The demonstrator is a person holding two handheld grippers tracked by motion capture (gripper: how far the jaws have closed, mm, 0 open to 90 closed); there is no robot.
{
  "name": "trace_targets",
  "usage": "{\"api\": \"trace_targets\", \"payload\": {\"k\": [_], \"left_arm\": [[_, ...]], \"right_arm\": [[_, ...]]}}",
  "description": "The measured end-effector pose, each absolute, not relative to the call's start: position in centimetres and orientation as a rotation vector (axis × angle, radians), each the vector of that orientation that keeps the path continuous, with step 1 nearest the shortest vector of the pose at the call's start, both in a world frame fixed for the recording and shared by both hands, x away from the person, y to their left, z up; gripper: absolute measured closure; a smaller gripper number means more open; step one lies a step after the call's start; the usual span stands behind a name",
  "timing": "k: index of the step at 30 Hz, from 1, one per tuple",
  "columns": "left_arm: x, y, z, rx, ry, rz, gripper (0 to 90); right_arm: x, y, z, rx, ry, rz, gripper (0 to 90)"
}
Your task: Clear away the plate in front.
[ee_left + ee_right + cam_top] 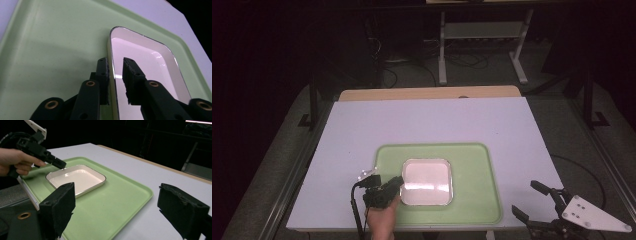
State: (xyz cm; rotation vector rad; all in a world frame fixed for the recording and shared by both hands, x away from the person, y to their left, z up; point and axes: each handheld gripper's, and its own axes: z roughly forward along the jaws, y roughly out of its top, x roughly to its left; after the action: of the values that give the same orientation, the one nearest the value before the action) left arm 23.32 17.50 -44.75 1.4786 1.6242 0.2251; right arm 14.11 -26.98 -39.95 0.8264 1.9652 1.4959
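White dish [426,182] sat inside the green tray [472,205] on the table [362,125], left of the tray's middle. Left gripper [115,65] straddled the dish's near-left rim, one jaw outside the wall, one inside, pads slack and not pinching. Right gripper [526,199] hung spread and empty off the table's near right corner.

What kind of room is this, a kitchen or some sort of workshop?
Probably a lab or test workshop: a plain white table in a dark room, loose cables on the floor behind, and a handheld left gripper at a white dish on a green tray.
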Motion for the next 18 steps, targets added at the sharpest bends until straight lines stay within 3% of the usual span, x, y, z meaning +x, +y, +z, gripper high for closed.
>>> {"api": "trace_targets", "payload": {"k": [9, 18], "left_arm": [[22.7, 18.6, -43.8, 1.579, 1.468, 0.240, 64.0], [22.1, 18.5, -43.7, 1.624, 1.373, 0.232, 60.9]], "right_arm": [[14.1, -27.6, -40.6, 0.886, 1.945, 1.482, 13.8], [14.2, -27.2, -41.0, 0.916, 1.964, 1.457, 13.7]]}}
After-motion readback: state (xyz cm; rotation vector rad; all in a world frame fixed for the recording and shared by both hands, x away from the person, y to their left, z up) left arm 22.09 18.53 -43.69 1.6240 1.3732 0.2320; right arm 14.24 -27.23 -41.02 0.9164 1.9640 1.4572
